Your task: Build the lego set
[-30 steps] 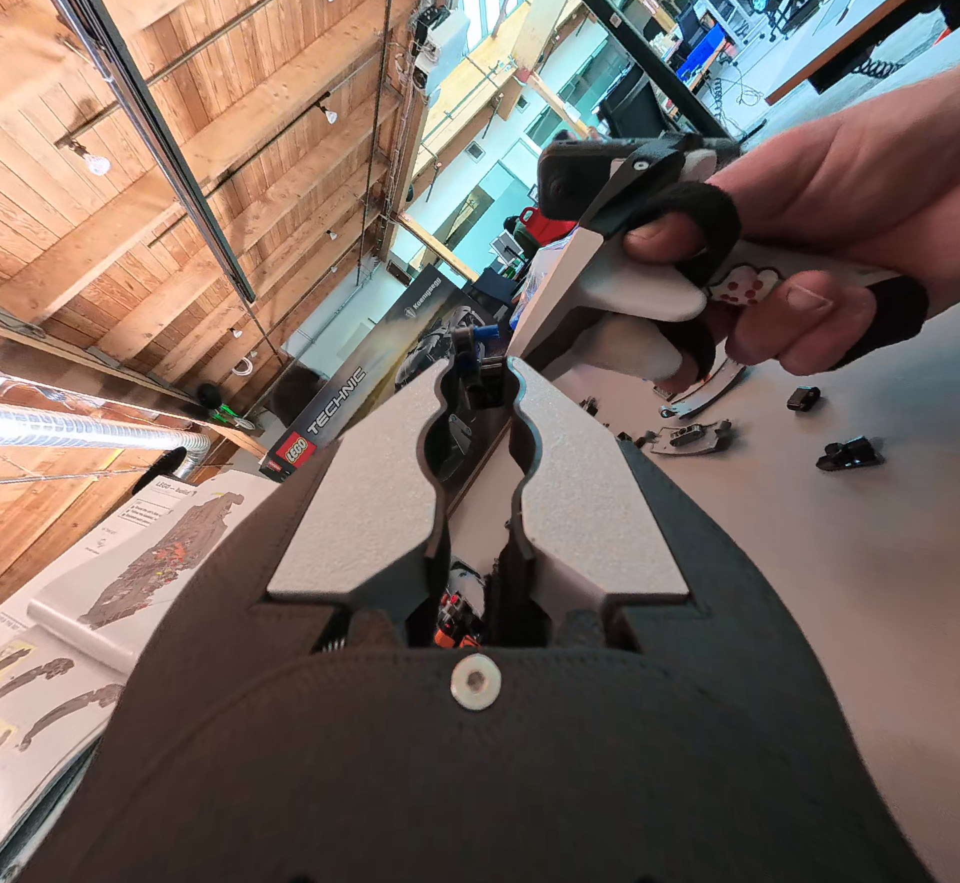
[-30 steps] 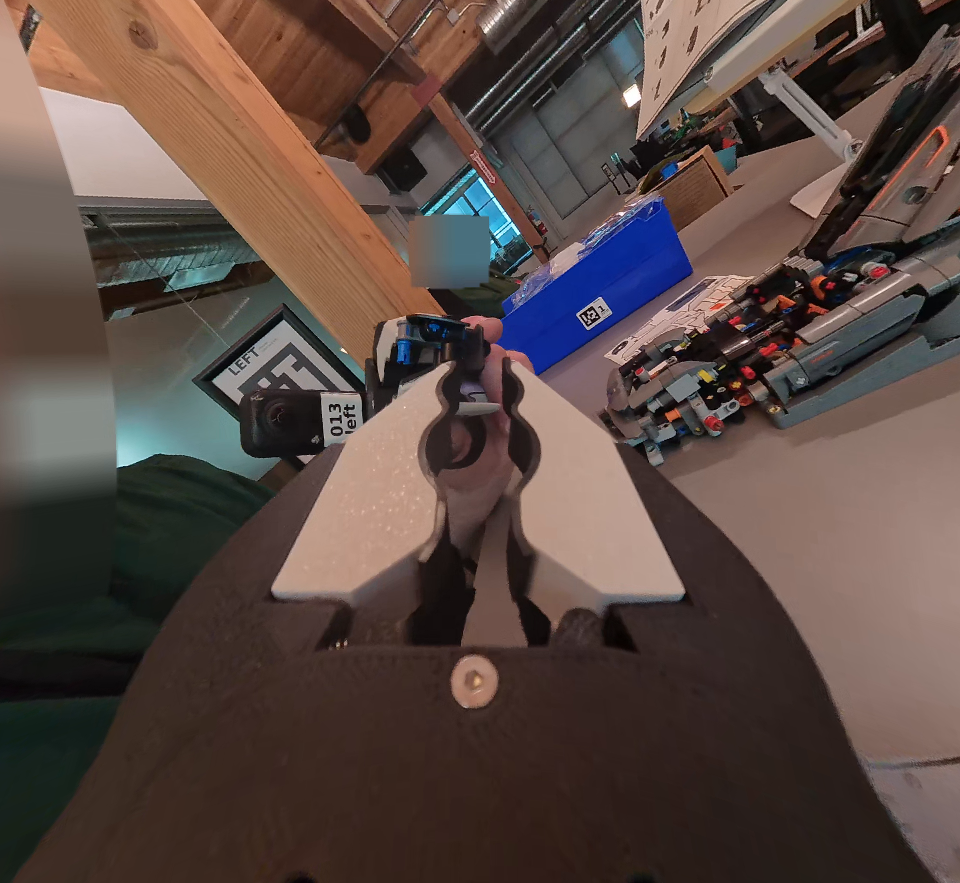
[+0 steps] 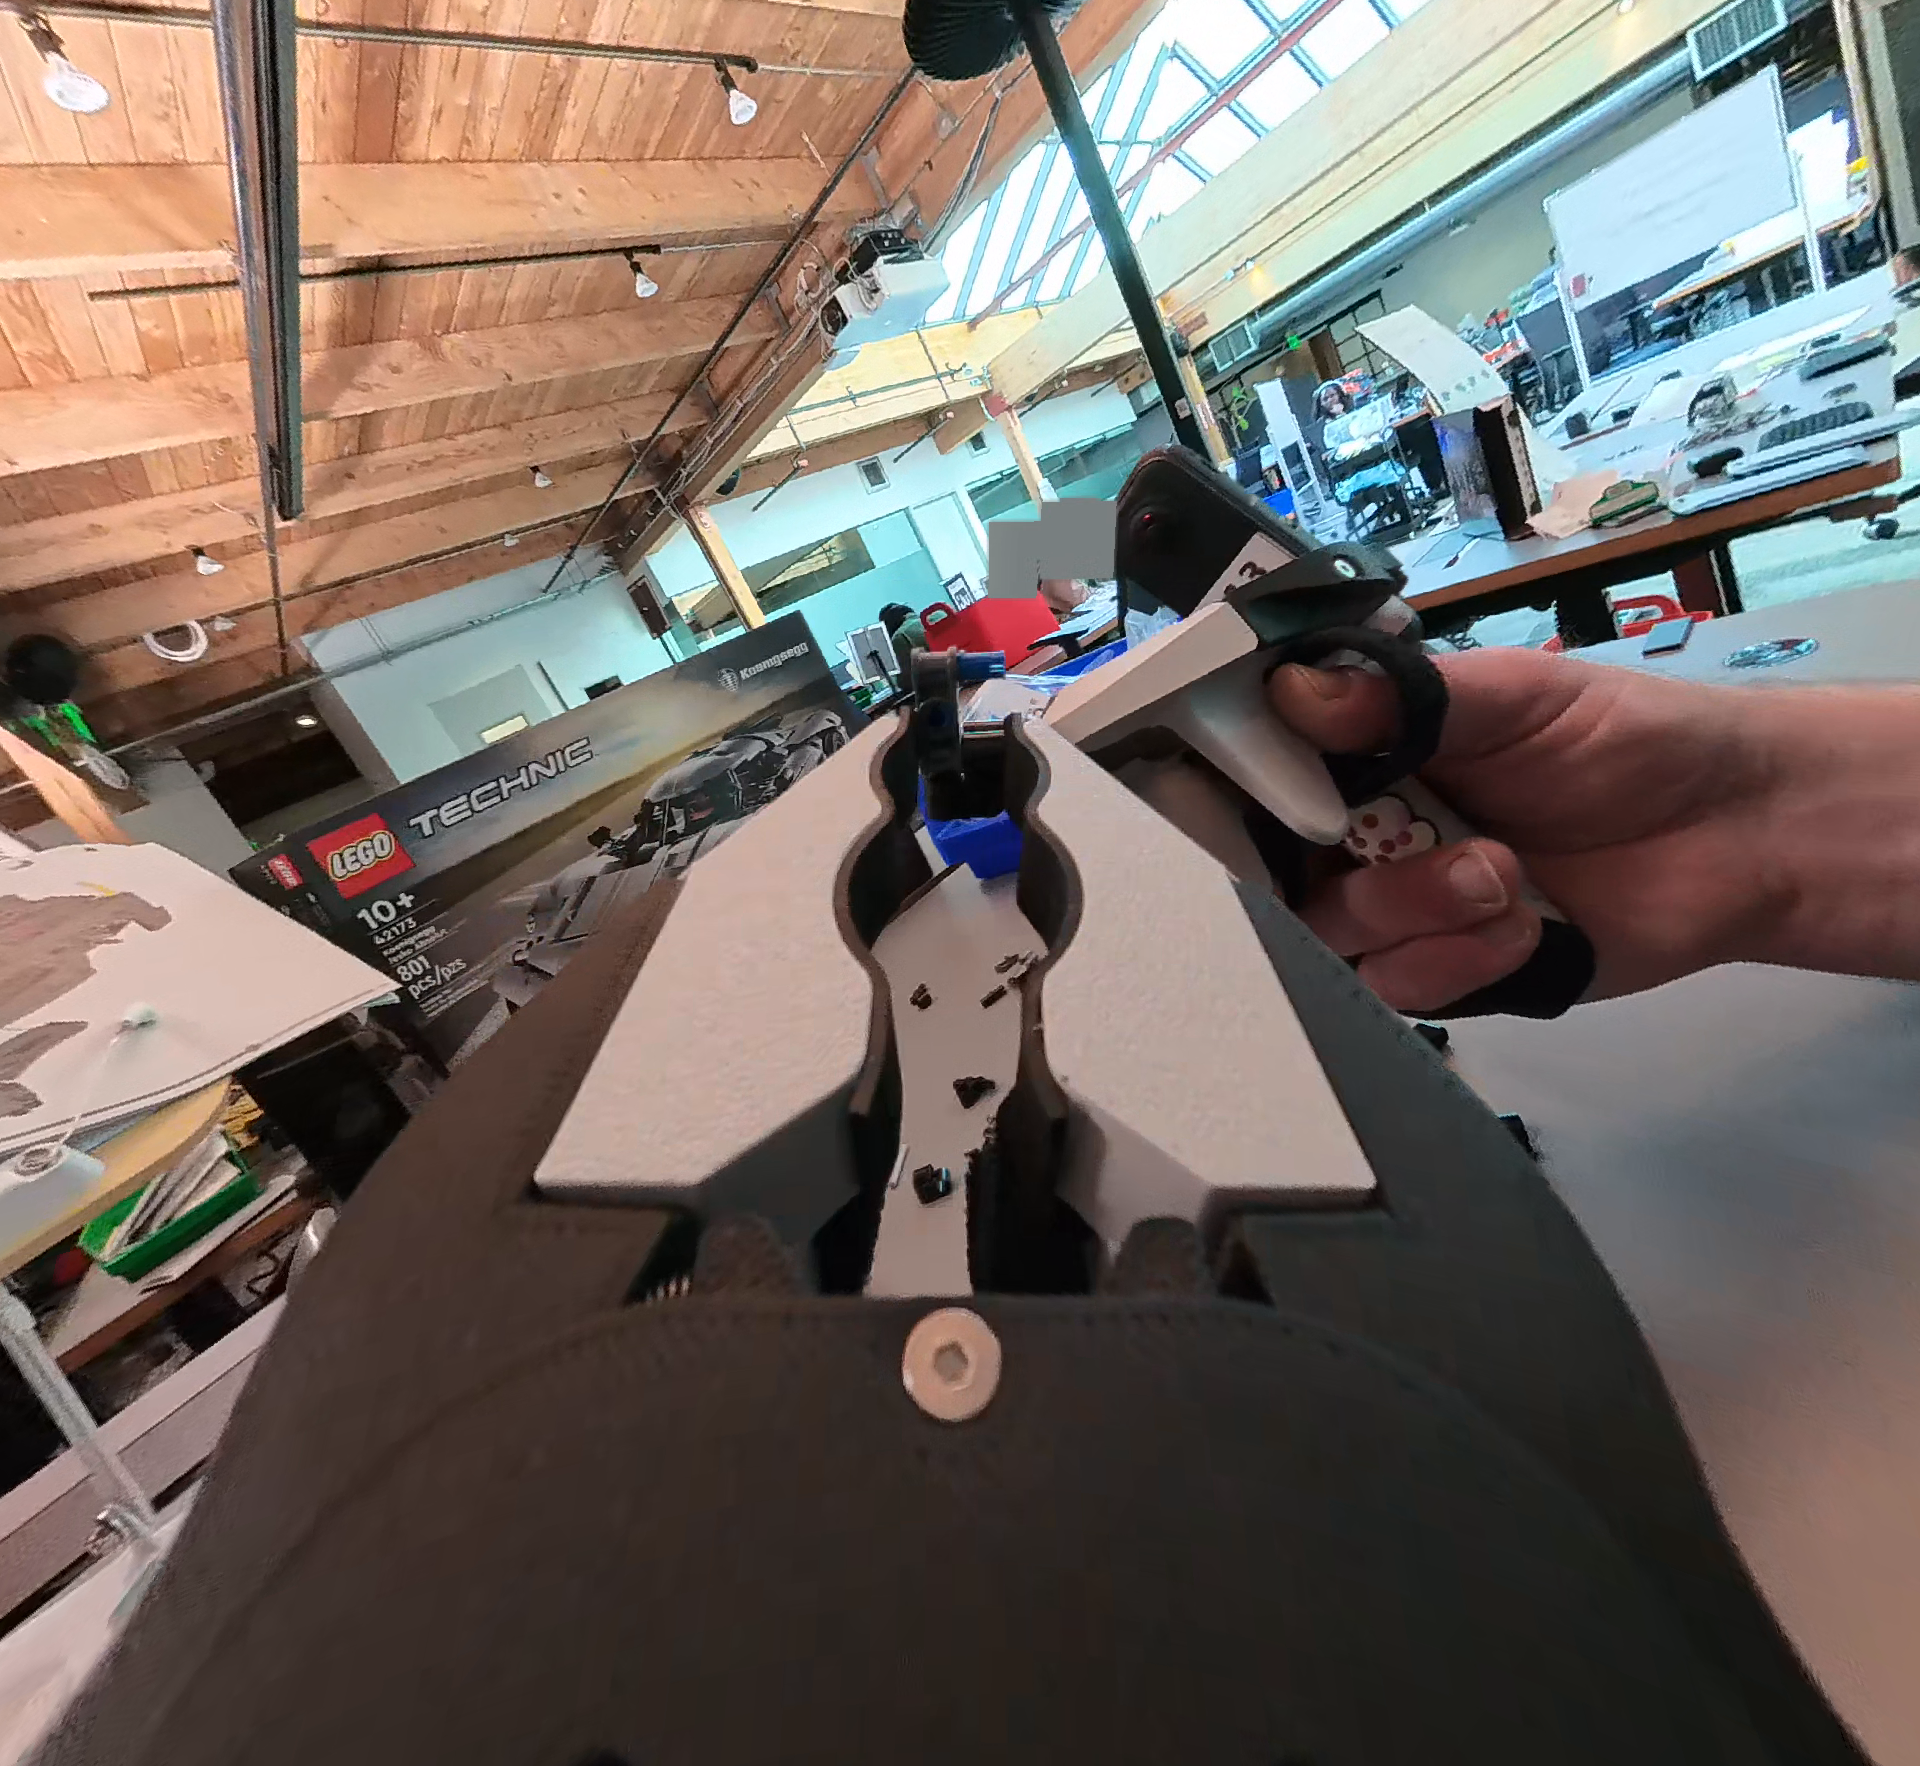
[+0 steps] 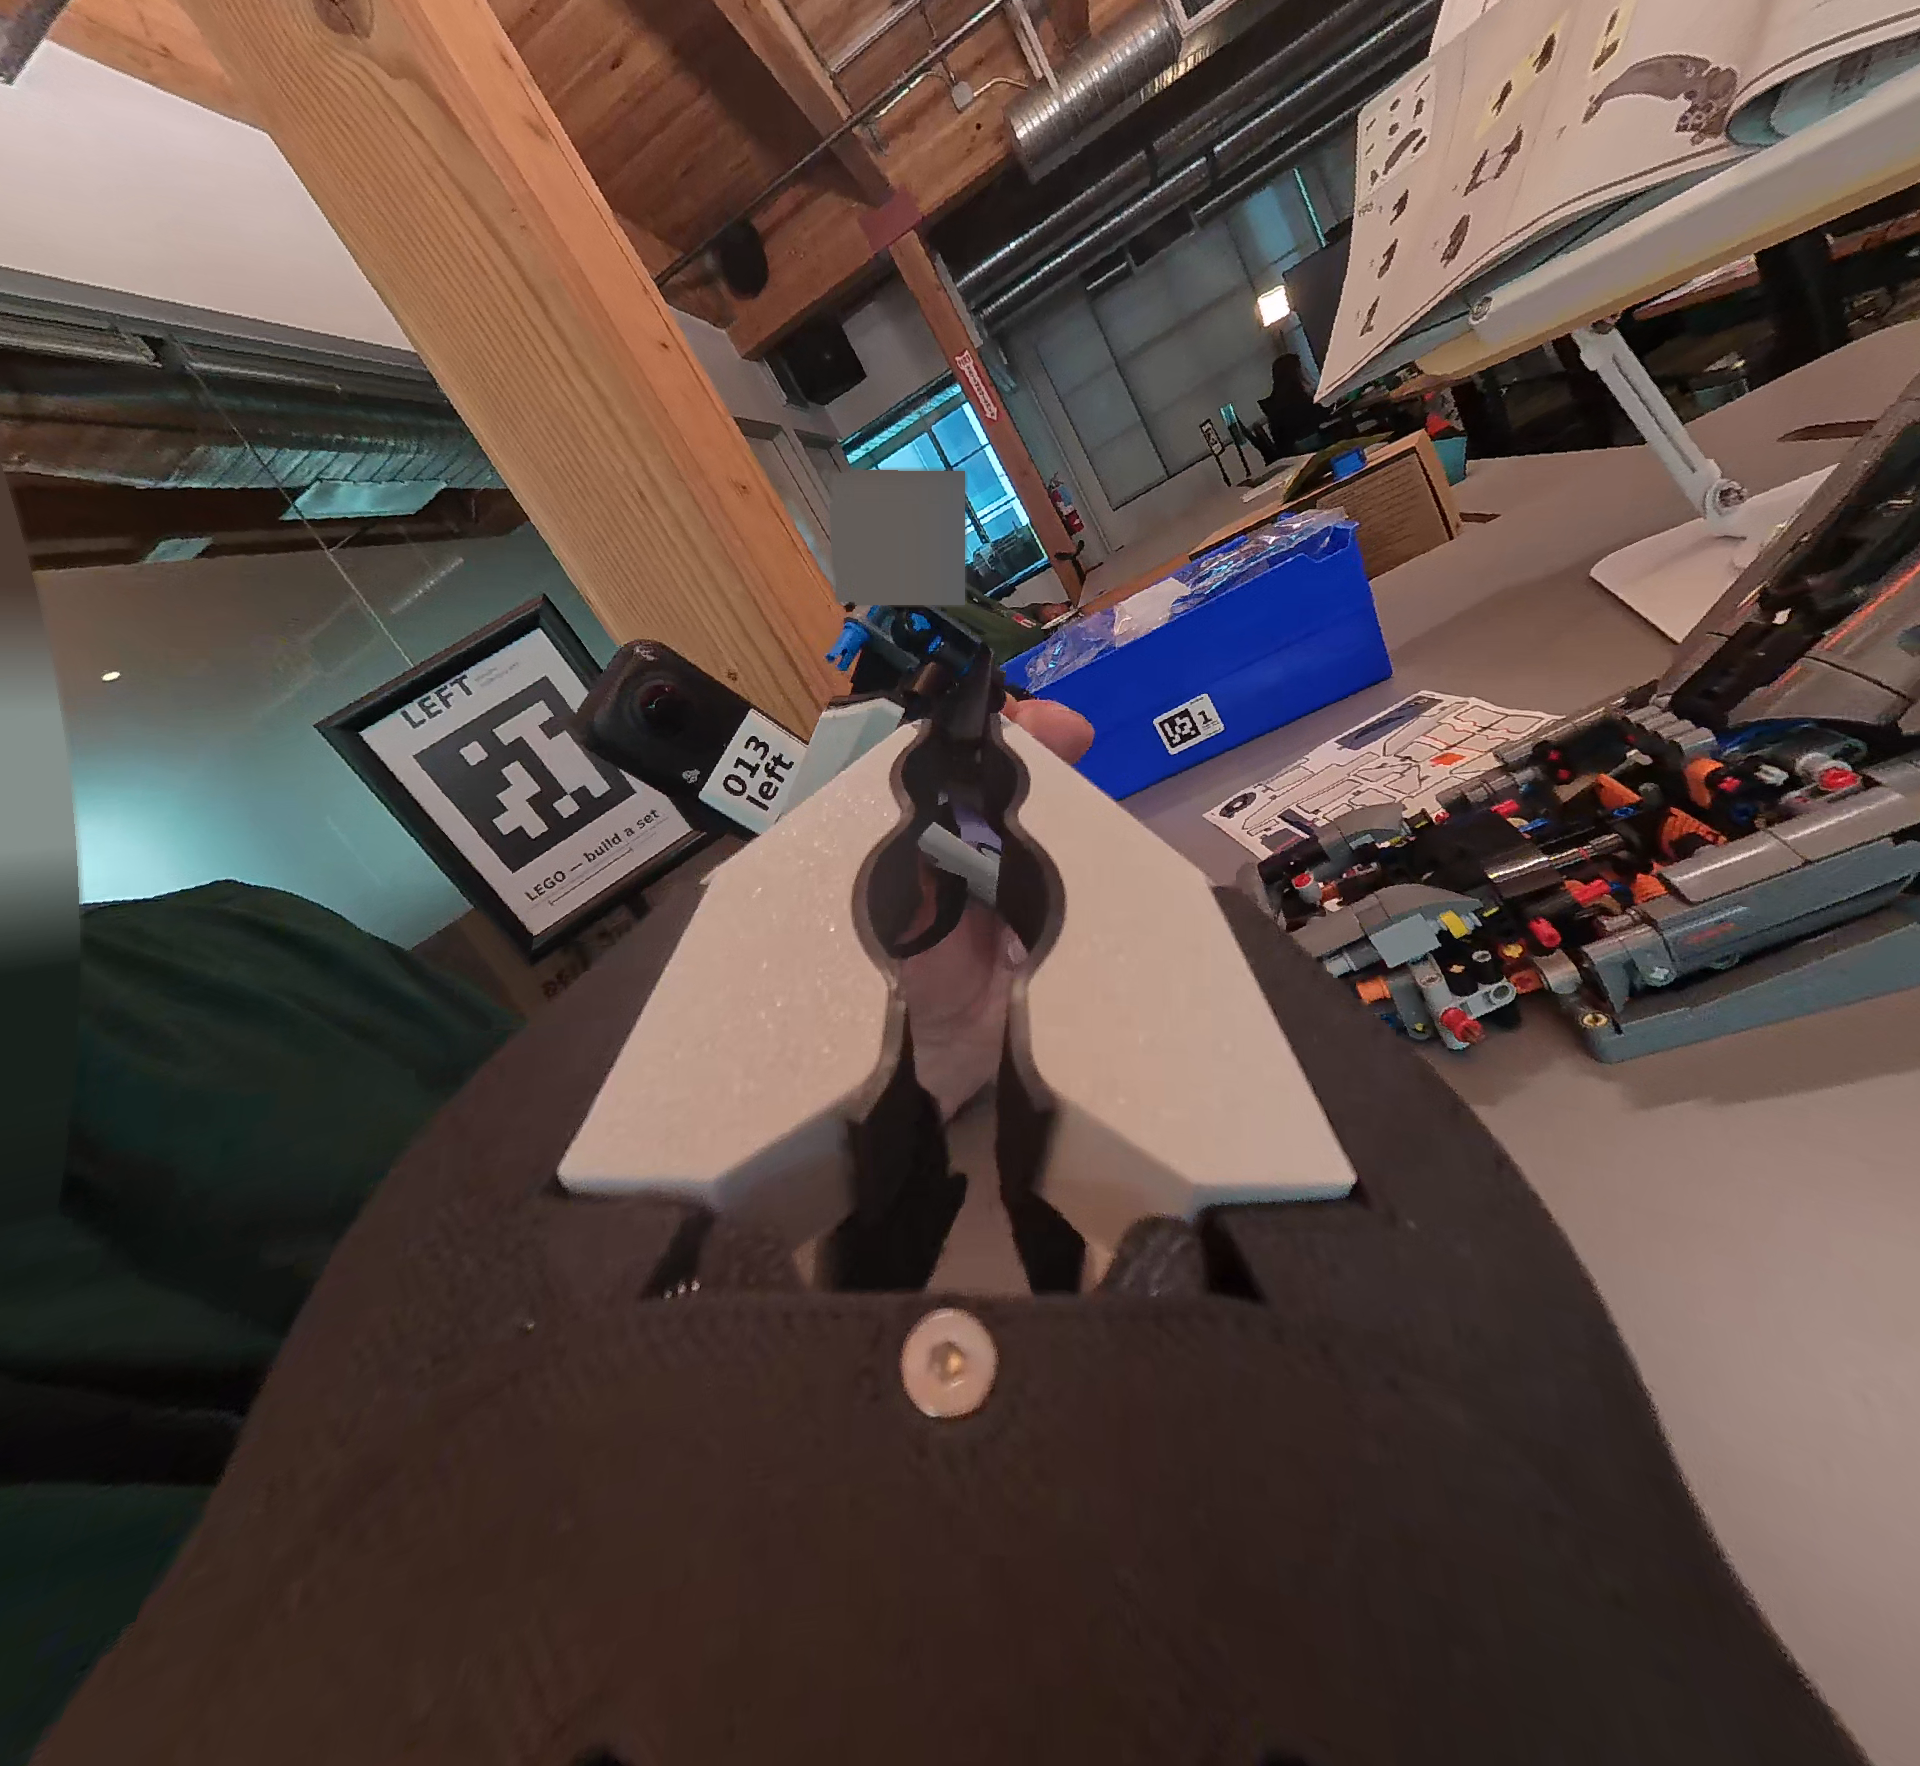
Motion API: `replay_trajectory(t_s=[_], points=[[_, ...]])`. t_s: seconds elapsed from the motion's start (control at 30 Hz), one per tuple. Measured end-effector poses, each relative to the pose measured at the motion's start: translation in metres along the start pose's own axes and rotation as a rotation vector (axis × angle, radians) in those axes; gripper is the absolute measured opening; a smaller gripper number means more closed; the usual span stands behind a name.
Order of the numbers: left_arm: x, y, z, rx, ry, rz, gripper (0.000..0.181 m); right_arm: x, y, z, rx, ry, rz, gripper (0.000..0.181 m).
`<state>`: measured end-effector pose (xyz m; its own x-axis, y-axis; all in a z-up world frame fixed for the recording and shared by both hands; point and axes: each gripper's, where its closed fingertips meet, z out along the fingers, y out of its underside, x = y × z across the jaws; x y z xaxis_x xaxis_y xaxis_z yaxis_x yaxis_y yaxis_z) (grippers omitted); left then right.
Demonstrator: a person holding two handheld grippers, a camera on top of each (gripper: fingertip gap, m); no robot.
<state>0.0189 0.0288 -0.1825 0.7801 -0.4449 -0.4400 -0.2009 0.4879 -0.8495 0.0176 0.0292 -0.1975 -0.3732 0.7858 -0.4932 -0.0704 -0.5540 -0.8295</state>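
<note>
Lego sub-assembly [image 3: 940, 729], black with blue pins, is held up above the table [image 4: 1558, 1249], left gripper [image 3: 961, 740] and right gripper [image 4: 961, 729] fingers both clenched on it, likely bracing it for joining, half-built car [image 4: 1621, 885] waiting nearby.

Both wrist views sit low over the worktop [image 4: 1558, 1197], tilted up toward the ceiling. The left looks past the blue bin [image 3: 971, 843] at the set's box; the right faces the opposite way. Both share that bin [image 4: 1236, 677].
</note>
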Motion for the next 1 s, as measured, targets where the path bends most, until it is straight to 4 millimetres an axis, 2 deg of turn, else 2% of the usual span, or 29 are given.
replay_trajectory(t_s=[0.63, 0.87, 1.0], points=[[-0.0035, -0.0012, -0.0012, 0.05, 0.076, -0.189, 0.014, -0.0012, -0.002, 0.0025, 0.012, 0.036, -0.094, 0.005], [-0.0049, -0.005, -0.0016, 0.097, 0.123, -0.312, 0.013, -0.0041, -0.0034, 0.004, 0.028, 0.018, -0.123, 0.006], [-0.0053, -0.0025, -0.0007, 0.081, 0.11, -0.282, 0.014, -0.0011, -0.0041, 0.0036, 0.034, 0.022, -0.115, 0.006]])
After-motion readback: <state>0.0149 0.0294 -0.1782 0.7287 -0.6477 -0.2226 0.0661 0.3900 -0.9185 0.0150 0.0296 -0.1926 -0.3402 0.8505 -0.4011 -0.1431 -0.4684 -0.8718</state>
